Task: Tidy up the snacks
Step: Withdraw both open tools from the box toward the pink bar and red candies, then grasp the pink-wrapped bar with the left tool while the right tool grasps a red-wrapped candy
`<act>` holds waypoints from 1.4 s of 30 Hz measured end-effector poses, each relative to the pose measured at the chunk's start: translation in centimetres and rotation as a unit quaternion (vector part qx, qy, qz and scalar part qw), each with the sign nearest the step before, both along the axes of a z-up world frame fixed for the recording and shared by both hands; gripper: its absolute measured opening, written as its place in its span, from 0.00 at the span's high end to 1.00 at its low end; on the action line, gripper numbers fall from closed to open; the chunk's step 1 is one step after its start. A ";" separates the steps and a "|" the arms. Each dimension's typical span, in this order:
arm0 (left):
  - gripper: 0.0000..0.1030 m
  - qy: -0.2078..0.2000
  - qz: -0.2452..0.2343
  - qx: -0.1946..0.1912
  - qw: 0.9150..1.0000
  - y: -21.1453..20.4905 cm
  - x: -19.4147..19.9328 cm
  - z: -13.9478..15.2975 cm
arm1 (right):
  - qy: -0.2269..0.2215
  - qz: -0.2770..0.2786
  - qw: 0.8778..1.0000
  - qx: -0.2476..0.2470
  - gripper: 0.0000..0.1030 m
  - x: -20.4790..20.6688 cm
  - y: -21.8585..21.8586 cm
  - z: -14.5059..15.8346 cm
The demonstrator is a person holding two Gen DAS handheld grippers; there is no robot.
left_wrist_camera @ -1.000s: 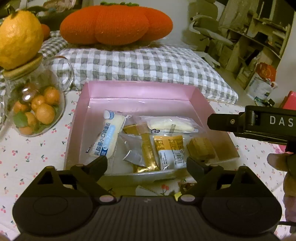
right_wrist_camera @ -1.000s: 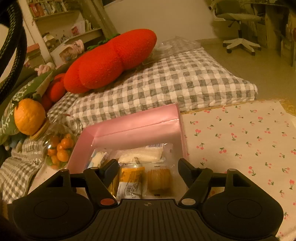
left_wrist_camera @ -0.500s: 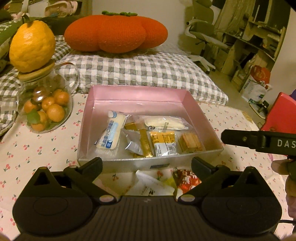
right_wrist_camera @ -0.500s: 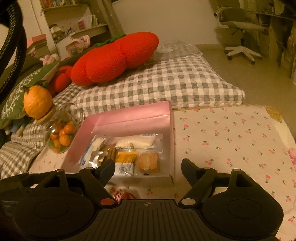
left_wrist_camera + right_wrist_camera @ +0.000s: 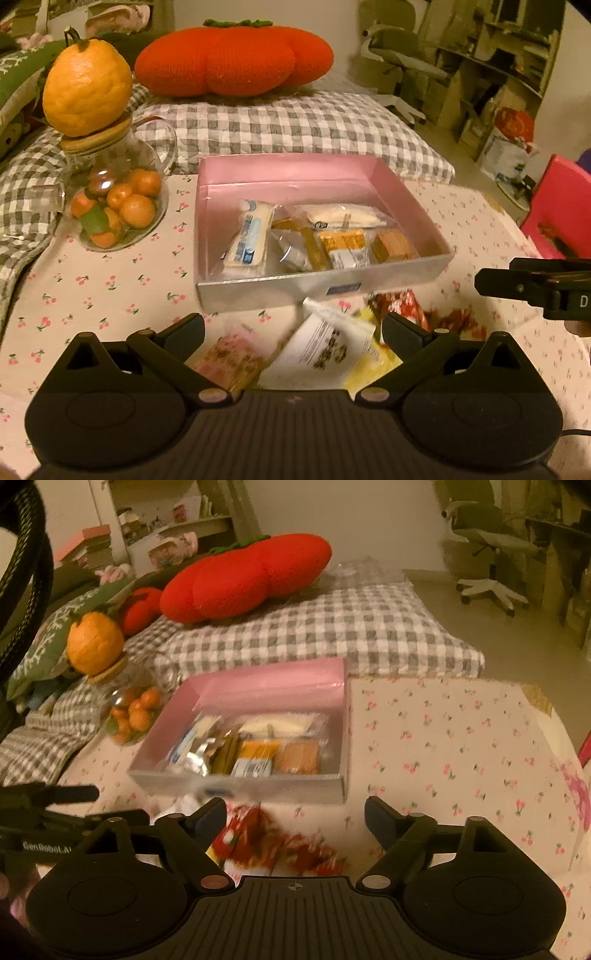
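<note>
Snacks (image 5: pixel 325 347) are lying loose on the counter (image 5: pixel 110 288) at 6 o'clock from the pink box (image 5: pixel 410 206), under both tools. Left tool (image 5: pixel 293 328) and right tool (image 5: pixel 295 812) are gaping empty. Slippery overlapping wrappers are risking a double pickup.
</note>
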State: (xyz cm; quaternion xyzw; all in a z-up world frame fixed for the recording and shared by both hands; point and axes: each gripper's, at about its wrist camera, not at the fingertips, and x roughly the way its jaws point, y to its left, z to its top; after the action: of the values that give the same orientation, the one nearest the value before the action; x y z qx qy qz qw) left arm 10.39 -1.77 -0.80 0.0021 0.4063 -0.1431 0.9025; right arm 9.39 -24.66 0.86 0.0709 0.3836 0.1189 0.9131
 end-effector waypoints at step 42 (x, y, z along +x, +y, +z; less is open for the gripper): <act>0.00 -0.045 -0.072 0.048 0.995 6.6 -2.8 -7.2 | -0.007 0.049 0.995 -0.087 0.01 -3.1 -0.5 -8.6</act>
State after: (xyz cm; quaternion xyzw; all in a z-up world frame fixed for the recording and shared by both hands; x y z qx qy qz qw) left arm 7.57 4.85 -7.96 0.0810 0.3707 -0.1877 0.9060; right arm 6.32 -25.18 -7.76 -0.0287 0.3887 0.1304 0.9116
